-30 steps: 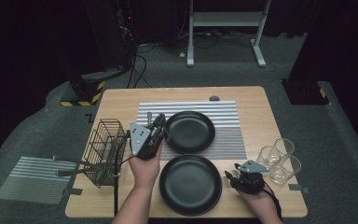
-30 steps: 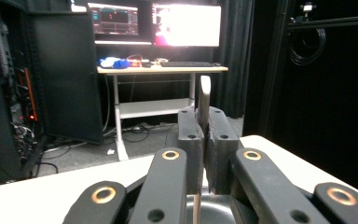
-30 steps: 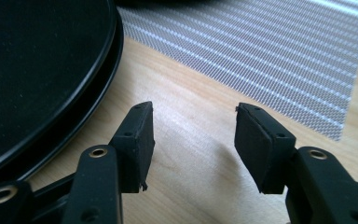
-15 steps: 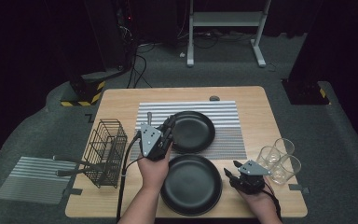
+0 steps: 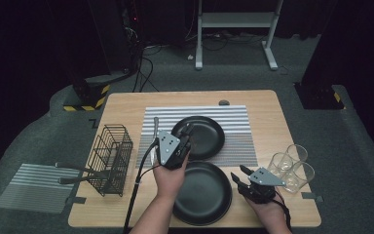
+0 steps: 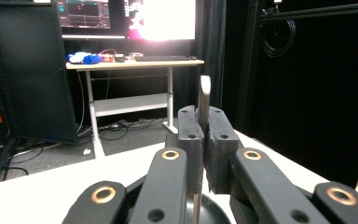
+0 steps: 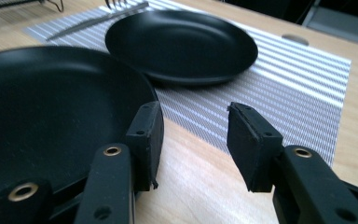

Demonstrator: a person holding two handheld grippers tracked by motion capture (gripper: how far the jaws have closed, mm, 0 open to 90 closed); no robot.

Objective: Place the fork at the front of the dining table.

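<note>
My left gripper [image 5: 186, 132] hovers between two black plates, the far plate [image 5: 208, 135] on a striped placemat [image 5: 241, 127] and the near plate [image 5: 202, 192] on bare wood. In the left gripper view its jaws are shut on a thin metal piece of cutlery [image 6: 204, 93] standing upright and edge-on. My right gripper [image 5: 239, 173] sits just right of the near plate [image 7: 51, 102], open. Its jaws have just been closing, with nothing between the pads [image 7: 249, 140]; the left one overlaps the plate's rim. A fork [image 7: 98, 21] lies on the mat left of the far plate [image 7: 182, 42].
Three clear glasses [image 5: 290, 164] stand at the table's right edge, close to my right hand. A black wire basket [image 5: 110, 158] stands at the left edge, with utensil handles poking out over a small striped mat [image 5: 29, 183] on the floor. Dark racks and a desk lie beyond.
My left gripper has moved right and toward the near plate with the cutlery still in it. The right gripper has lifted slightly and its jaws have narrowed.
</note>
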